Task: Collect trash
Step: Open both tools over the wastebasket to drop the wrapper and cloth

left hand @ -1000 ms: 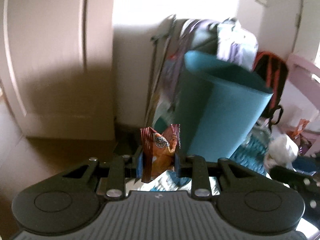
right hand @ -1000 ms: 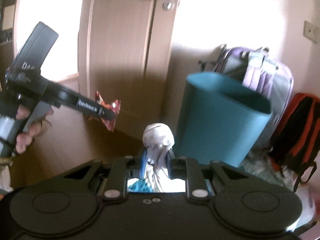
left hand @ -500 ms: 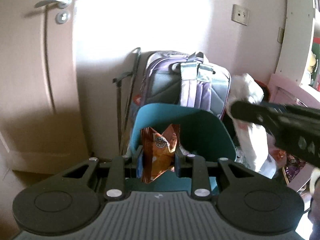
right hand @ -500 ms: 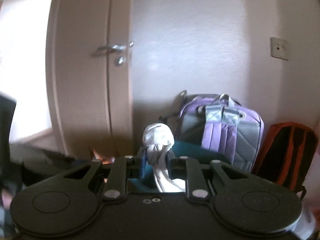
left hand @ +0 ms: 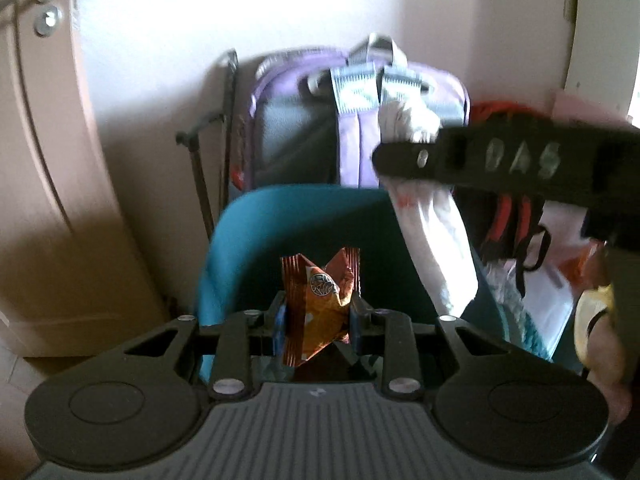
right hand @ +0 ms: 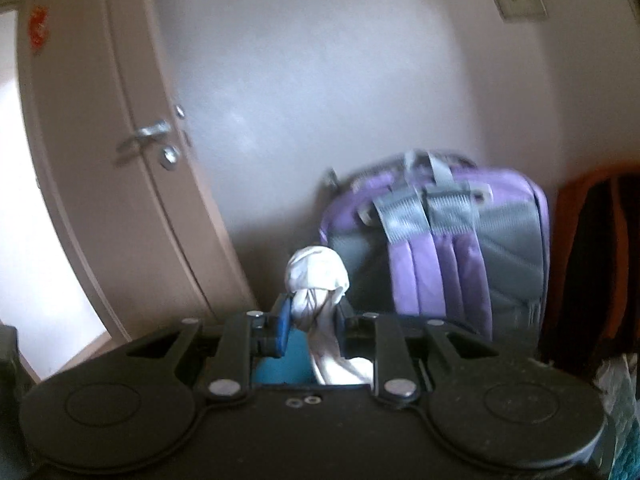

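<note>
My left gripper [left hand: 318, 316] is shut on an orange-brown snack wrapper [left hand: 318, 304] and holds it over the open mouth of the teal bin [left hand: 248, 232]. My right gripper [right hand: 314, 320] is shut on a white crumpled plastic bag [right hand: 316, 276]; in the left wrist view the right gripper [left hand: 400, 156] reaches in from the right, and the bag [left hand: 436, 240] hangs down over the bin's right rim. A strip of the teal bin [right hand: 280, 364] shows under the right gripper.
A purple and grey backpack [left hand: 312, 120] leans on the wall behind the bin; it also shows in the right wrist view [right hand: 452, 240]. A beige door [right hand: 100, 160] stands at the left. An orange-black bag [left hand: 508, 216] and other clutter lie at the right.
Both grippers have risen and come over the bin. The right gripper with the white bag has moved left, over the bin's right rim.
</note>
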{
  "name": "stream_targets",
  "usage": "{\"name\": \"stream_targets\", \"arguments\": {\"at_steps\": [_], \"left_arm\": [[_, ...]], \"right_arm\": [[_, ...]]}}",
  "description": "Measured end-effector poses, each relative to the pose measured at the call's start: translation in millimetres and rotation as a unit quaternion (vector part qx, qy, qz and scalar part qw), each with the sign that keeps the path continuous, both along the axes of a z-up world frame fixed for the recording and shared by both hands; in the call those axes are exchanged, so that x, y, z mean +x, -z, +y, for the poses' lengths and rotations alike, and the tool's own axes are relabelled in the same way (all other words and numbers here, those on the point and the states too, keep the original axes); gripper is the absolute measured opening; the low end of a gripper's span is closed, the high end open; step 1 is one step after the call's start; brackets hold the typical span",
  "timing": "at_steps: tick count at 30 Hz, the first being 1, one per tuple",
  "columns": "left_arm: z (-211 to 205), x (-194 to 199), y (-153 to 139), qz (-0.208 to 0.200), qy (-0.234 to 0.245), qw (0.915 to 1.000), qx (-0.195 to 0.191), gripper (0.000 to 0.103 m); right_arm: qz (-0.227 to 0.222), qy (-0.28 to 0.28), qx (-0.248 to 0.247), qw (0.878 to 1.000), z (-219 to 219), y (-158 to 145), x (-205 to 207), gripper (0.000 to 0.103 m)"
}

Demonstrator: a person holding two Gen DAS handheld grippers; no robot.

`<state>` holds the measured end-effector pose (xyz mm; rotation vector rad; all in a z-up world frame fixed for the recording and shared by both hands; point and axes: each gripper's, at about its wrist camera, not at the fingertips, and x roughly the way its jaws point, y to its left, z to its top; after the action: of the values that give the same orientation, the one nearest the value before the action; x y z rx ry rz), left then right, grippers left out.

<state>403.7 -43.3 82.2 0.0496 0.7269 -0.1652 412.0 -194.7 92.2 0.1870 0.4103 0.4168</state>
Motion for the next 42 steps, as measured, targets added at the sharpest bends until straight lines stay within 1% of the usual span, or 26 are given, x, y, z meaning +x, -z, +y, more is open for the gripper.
{"name": "stream_targets", "arguments": {"at_steps": [4,8,11,14,15,16,17,19,22,25,26,32,37,42], "left_arm": [[-2.6,10.5,18.8,0.024,0.004,0.9997,0.002,0.028],[-2.7,21.0,32.4,0.052,0.005,0.9986,0.0,0.028],[-1.7,28.1,38.9,0.069,0.002,0.9976,0.001,0.029],[-2.0,28.9,40.6,0.066,-0.003,0.9978,0.01,0.03],[-0.8,29.2,40.7,0.068,-0.008,0.9976,0.006,0.03],[0.0,30.0,40.7,0.07,-0.01,0.9975,0.0,0.033],[1.6,29.4,40.4,0.072,-0.012,0.9973,-0.007,0.043],[2.0,26.2,38.0,0.066,-0.014,0.9977,-0.01,0.059],[-2.1,21.6,31.6,0.057,-0.012,0.9982,-0.014,0.062],[-3.9,10.7,21.7,0.045,-0.011,0.9985,-0.027,0.065],[-5.0,5.7,18.1,0.04,-0.01,0.9988,-0.027,0.067],[-5.6,-26.6,-0.5,0.015,-0.008,0.9997,-0.019,0.073],[-0.2,-55.3,-15.1,-0.006,-0.014,0.9995,-0.027,0.073],[5.4,-85.7,-34.4,-0.037,-0.012,0.9987,-0.032,0.074]], "right_arm": [[0.042,0.008,-0.029,0.999,-2.3,28.2,14.2,0.024],[0.074,0.013,-0.066,0.995,-3.1,46.6,17.9,0.027],[0.092,0.017,-0.078,0.993,-4.6,55.4,16.5,0.03],[0.105,0.021,-0.074,0.992,-8.8,58.8,14.1,0.034],[0.105,0.024,-0.075,0.991,-10.2,59.5,12.7,0.036],[0.105,0.023,-0.078,0.991,-11.2,59.6,11.5,0.039],[0.103,0.022,-0.082,0.991,-11.8,59.6,9.1,0.047],[0.097,0.025,-0.085,0.991,-14.9,57.5,4.9,0.048],[0.092,0.027,-0.076,0.992,-21.8,51.7,-3.5,0.05],[0.079,0.031,-0.071,0.994,-27.5,43.7,-17.6,0.052],[0.074,0.031,-0.069,0.994,-29.2,40.9,-22.2,0.053],[0.039,0.032,-0.078,0.996,-35.9,22.6,-56.9,0.057],[0.014,0.023,-0.076,0.997,-40.2,10.9,-88.5,0.058],[-0.012,0.017,-0.087,0.996,-37.7,2.8,-121.1,0.06]]}}
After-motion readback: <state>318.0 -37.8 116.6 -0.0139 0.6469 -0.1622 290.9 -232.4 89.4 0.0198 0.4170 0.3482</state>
